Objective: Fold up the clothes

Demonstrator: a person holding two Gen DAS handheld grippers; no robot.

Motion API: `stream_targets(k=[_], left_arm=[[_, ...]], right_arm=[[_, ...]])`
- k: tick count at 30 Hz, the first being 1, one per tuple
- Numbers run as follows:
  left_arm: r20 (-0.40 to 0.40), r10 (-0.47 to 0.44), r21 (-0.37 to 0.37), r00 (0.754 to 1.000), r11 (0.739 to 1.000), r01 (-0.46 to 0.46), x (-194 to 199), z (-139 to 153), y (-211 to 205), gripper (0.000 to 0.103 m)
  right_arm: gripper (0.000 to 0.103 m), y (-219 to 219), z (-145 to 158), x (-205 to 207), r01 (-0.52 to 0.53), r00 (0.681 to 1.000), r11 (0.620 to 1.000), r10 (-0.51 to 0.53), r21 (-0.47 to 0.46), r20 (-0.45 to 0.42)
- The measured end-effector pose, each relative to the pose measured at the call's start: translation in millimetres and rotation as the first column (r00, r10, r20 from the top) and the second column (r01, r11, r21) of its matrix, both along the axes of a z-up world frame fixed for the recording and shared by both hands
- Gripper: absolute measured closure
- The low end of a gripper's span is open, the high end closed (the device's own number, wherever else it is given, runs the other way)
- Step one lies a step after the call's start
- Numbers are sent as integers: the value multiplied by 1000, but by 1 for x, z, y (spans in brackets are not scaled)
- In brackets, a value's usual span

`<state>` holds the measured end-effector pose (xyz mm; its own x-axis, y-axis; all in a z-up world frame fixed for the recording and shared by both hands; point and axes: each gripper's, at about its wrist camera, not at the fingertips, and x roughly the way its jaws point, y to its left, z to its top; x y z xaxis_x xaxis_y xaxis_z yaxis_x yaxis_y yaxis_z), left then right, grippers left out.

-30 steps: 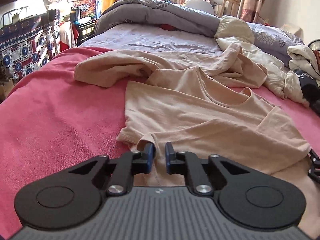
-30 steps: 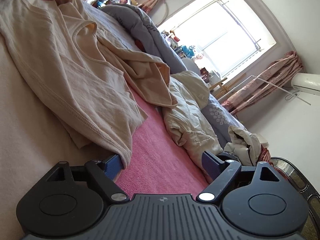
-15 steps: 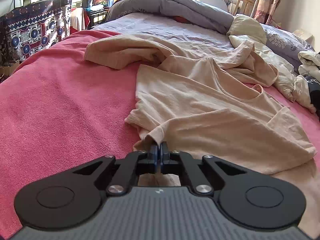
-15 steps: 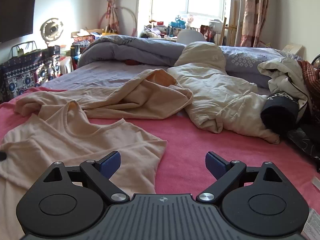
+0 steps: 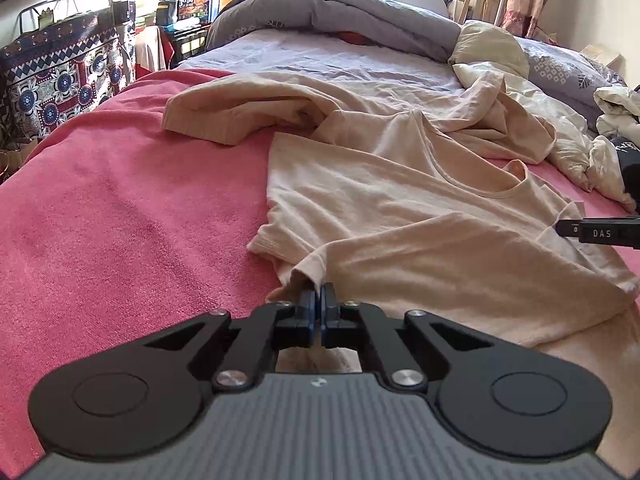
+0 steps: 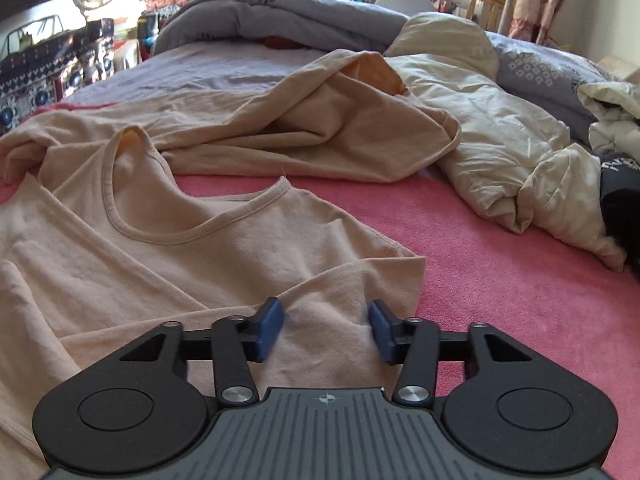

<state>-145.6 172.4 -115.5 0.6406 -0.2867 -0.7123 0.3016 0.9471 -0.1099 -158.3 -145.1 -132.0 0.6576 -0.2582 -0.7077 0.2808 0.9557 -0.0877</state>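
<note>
Right gripper (image 6: 326, 328) closing over shirt (image 6: 224, 248)

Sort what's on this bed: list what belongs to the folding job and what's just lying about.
In the job:
beige T-shirt
left gripper, shut on its edge
right gripper, closing astride the shirt

Lying about:
second beige garment
cream duvet
grey quilt
pink blanket

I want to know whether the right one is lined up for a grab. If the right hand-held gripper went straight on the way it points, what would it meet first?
Most likely the beige T-shirt: the right hand-held gripper, its jaws just closing, already has a ridge of that cloth between them.
</note>
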Motion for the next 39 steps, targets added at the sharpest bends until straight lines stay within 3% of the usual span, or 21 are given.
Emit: stream_targets(k=[1,4,7,12,14,16,18,20,21,22,24,25,28,29,35,39], left_arm=[[7,2,-4,1000,1000,-2,-2,1,1,103],[42,4,-26,999,1000,-3,-10,11,3,103],[95,-22,-44,995,999,27,-20,25,2,103],[155,-61,-22,986,998,65,-30,37,-3,103],[149,-76,-20,986,997,79,-32,36,-3,103],[139,-81,-16,987,996,84,-34,32,-3,103],[115,-71,-7,991,997,73,-33,25,-3,103],[76,-54,-8,996,998,55,-29,16,-2,103],[60,-50,-8,997,999,51,-27,12,-2,103],[47,-41,-8,998,999,42,-26,9,-2,102],[35,-25,-11,999,1000,25,-24,4,0,100],[36,-24,-18,999,1000,25,-23,3,0,97],[44,-25,-39,999,999,27,-19,2,-2,63],[45,-25,-45,999,999,27,-17,2,-4,58],[89,42,0,995,999,-43,-20,4,-15,62],[243,49,86,969,994,-72,-39,13,-21,54]], right_arm=[[92,-2,3,-4,29,999,1000,-29,1,19],[95,-15,14,-18,81,992,995,-86,66,87],[96,-25,25,-32,102,983,993,-110,61,145],[95,-49,33,-44,113,976,986,-133,122,174],[88,-54,33,-44,46,982,985,-74,164,173],[54,-52,32,-40,-4,987,981,-28,196,161],[32,-43,28,-32,-30,990,985,6,172,141],[31,-29,21,-20,-29,995,993,17,116,102],[37,-26,17,-13,-24,997,994,16,103,79],[58,-23,12,-6,-20,998,995,15,102,54],[83,-20,2,2,4,1000,992,-6,128,10],[85,-19,0,1,12,1000,992,-14,124,16],[90,-20,1,-5,20,999,991,-26,129,47],[91,-21,1,-7,25,998,990,-32,137,54],[91,-31,5,-15,38,994,984,-55,176,92],[91,-33,0,-17,29,996,983,-44,184,82]])
